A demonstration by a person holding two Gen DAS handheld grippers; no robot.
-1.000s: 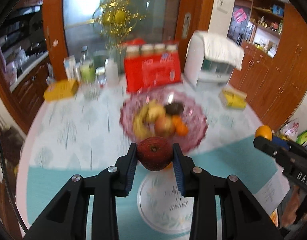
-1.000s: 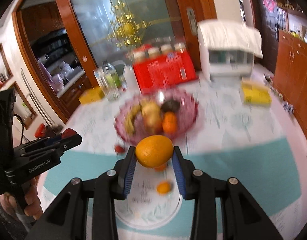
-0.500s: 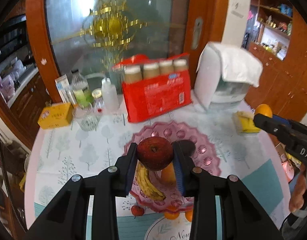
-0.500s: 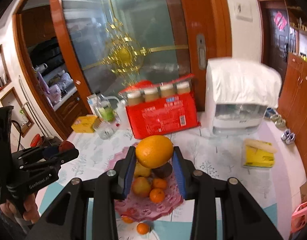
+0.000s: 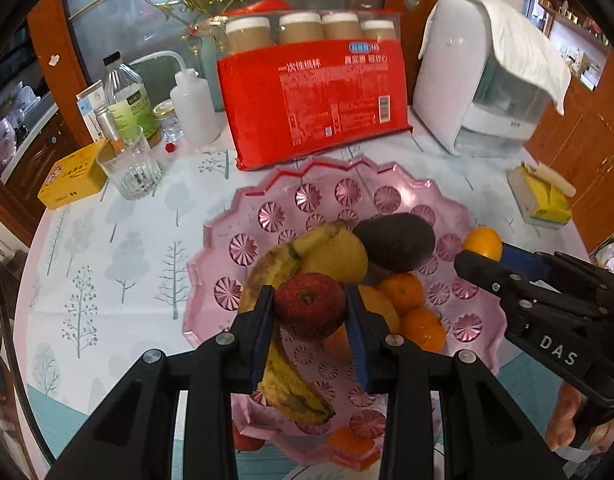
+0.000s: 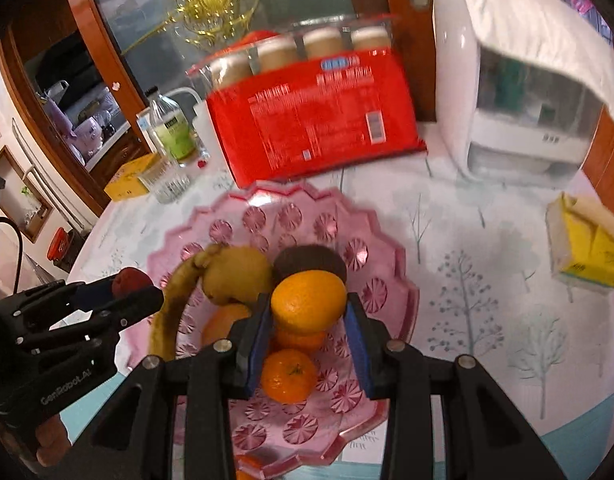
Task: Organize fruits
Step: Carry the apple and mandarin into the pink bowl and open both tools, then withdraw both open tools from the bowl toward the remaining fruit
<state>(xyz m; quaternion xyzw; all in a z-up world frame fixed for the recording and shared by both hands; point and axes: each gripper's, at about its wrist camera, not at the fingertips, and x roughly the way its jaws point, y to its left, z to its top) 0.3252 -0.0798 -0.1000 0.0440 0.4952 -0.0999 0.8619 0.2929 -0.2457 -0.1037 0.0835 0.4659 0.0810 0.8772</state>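
My left gripper (image 5: 310, 312) is shut on a red apple (image 5: 309, 305), held just above the pink glass fruit plate (image 5: 327, 196). On the plate lie a spotted banana (image 5: 285, 376), a yellow pear (image 5: 339, 254), a dark avocado (image 5: 395, 242) and several small oranges (image 5: 403, 288). My right gripper (image 6: 309, 310) is shut on a large orange (image 6: 308, 300), also over the plate (image 6: 387, 280), above a tangerine (image 6: 287, 374). Each gripper shows at the edge of the other's view: the right gripper (image 5: 483, 256) with its orange, the left gripper (image 6: 135, 288) with its apple.
Behind the plate stand a red pack of paper cups (image 5: 313, 100), a white appliance under a cloth (image 5: 483, 76), bottles (image 5: 131, 104) and a glass (image 5: 129, 162). A yellow box (image 5: 69, 178) lies left, a yellow tissue pack (image 5: 541, 196) right. Small fruits (image 5: 349, 438) lie before the plate.
Both grippers have moved forward and down over the table with their fruit, from before the plate to right above it. The plate and its fruit now fill both views.
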